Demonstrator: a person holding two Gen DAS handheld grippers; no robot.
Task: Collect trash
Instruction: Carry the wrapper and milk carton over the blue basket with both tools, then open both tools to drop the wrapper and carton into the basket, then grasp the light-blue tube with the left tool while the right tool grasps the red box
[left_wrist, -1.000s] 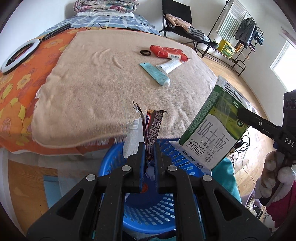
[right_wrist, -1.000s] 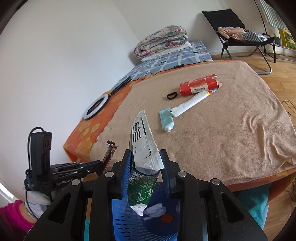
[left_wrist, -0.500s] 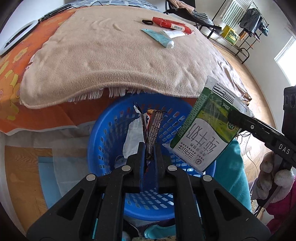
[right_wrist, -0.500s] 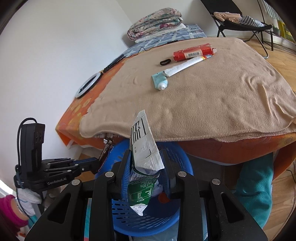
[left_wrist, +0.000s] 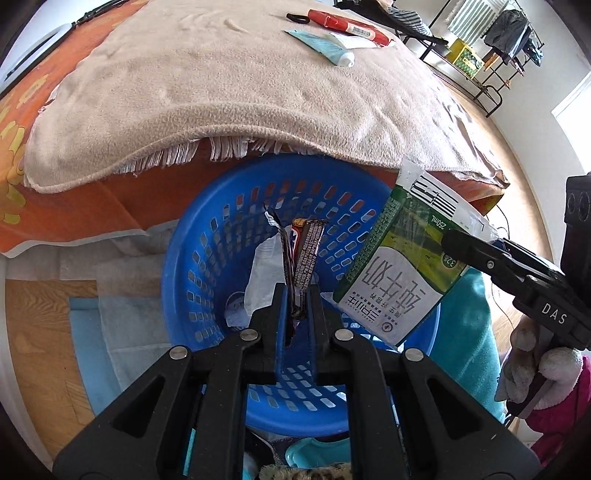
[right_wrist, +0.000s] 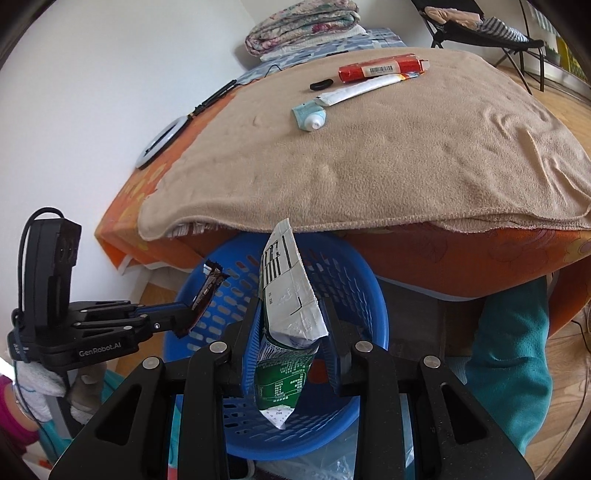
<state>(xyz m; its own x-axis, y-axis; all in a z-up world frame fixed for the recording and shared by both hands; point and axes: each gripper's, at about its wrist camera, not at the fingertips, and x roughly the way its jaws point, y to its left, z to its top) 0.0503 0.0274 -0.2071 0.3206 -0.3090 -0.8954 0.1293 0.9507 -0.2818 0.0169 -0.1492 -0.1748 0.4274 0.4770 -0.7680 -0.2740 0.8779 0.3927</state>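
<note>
My left gripper (left_wrist: 295, 295) is shut on a dark snack wrapper (left_wrist: 303, 254) that sticks up above the blue laundry-style basket (left_wrist: 207, 236). White crumpled paper (left_wrist: 266, 273) lies inside the basket. My right gripper (right_wrist: 291, 325) is shut on a green and white milk carton (right_wrist: 288, 310), flattened at the top, held over the same basket (right_wrist: 351, 266). In the left wrist view the carton (left_wrist: 402, 266) hangs at the basket's right rim. From the right wrist camera the left gripper (right_wrist: 188, 317) with the wrapper (right_wrist: 208, 288) shows at the basket's left rim.
The bed with a beige blanket (left_wrist: 240, 85) overhangs the basket. On it lie a red box (right_wrist: 380, 68), a white tube (right_wrist: 354, 92), a teal tube (right_wrist: 308, 116) and a black hair tie (right_wrist: 321, 85). A ring light (right_wrist: 162, 138) lies at the bed's left. A teal trouser leg (right_wrist: 509, 365) stands right of the basket.
Both grippers have sunk and tilted down over the basket, which now fills the middle of both views. Wrapper and carton stay gripped.
</note>
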